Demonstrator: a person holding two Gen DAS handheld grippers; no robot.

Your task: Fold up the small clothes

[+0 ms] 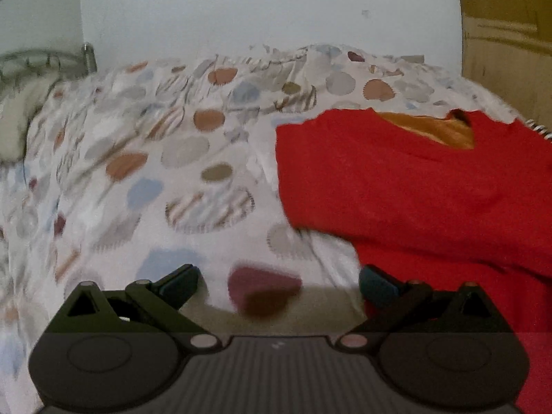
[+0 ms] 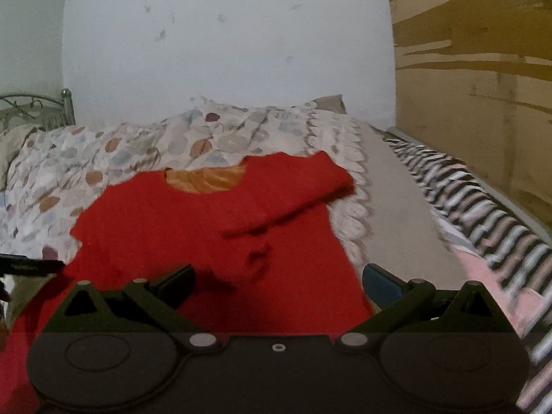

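1. At the far left, my left gripper point(image 1: 277, 284) hangs over the white quilted bedspread with coloured spots point(image 1: 155, 158), jaws spread wide with nothing between them. Its right finger point(image 1: 377, 283) sits just at the near-left hem of the red knitted small sweater with an orange lining at the neck point(image 1: 414, 189). If I close here I judge I would pinch quilt along with knit and drag the bedding into the fold.

2. The sweater lies flat mid-bed, neck toward the wall. In the right wrist view its right sleeve point(image 2: 303, 189) is already laid across the chest, and loose wrinkles sit below it. A quick tug at the hem could slide that sleeve back off.

3. My right gripper point(image 2: 277, 284) hovers over the sweater's near hem, also wide open and holding nothing. The soft quilt may give under pressure, so the fingers could skate over the knit.

4. Toward the right edge of the bed lies a black-and-white striped fabric point(image 2: 483, 207), well apart; I see little risk there.
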